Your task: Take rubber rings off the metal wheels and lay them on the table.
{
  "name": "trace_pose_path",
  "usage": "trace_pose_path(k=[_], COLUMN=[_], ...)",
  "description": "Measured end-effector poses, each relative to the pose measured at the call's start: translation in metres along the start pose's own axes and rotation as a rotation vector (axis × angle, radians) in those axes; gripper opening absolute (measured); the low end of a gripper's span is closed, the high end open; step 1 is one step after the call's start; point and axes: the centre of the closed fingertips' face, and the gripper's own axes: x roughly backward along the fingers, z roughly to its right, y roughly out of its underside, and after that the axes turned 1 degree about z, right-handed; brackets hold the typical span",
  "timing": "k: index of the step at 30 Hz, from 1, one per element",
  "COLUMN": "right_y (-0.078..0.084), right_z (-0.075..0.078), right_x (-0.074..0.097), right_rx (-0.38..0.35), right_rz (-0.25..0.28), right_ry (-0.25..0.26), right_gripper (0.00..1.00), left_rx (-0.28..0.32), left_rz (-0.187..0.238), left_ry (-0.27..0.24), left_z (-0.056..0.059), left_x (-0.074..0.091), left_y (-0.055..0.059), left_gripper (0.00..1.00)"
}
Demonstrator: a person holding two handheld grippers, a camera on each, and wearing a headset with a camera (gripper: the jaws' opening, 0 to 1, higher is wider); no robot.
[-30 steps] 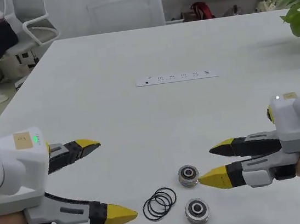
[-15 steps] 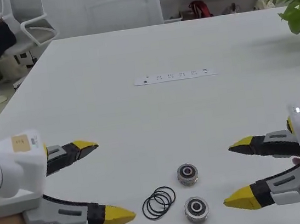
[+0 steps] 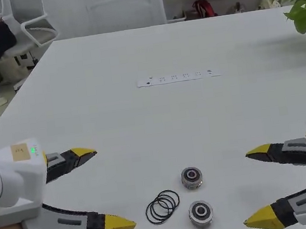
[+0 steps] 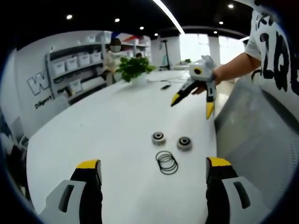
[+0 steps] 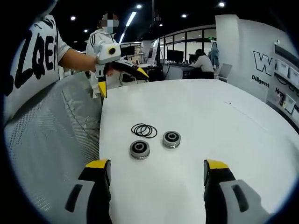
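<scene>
Rings: rubber rings [image 3: 163, 206] lie piled on the table [image 3: 159, 119] near its front edge.
Wheels: far wheel [image 3: 192, 177] and near wheel [image 3: 200, 212] stand just right of the pile.
Right gripper [image 3: 257, 186]: spread, empty; it has drawn back from the far wheel.
Left gripper [image 3: 109, 189]: spread, empty, left of the pile.
Meaning: probably finished; any ring remaining is too small to tell.
</scene>
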Motion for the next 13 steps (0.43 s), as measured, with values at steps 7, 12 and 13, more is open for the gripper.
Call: trace_pose_path(k=[7, 12, 13], right_y=[-0.0015, -0.0022, -0.0022], right_z=[-0.0002, -0.0003, -0.0005], right_x=[-0.0006, -0.0007, -0.0007], right_rx=[0.005, 0.008, 0.010], right_rz=[-0.002, -0.002, -0.003], right_ry=[-0.003, -0.007, -0.007], right_gripper=[0.79, 0.80, 0.80], left_rx=[-0.003, -0.002, -0.003], left_rz=[-0.002, -0.002, -0.002], left_ry=[0.001, 0.004, 0.004], left_z=[-0.0002, 0.0010, 0.0012], left_x=[0.0007, 0.0016, 0.0018], left_y=[0.0005, 0.0007, 0.0007], left_gripper=[0.94, 0.94, 0.94])
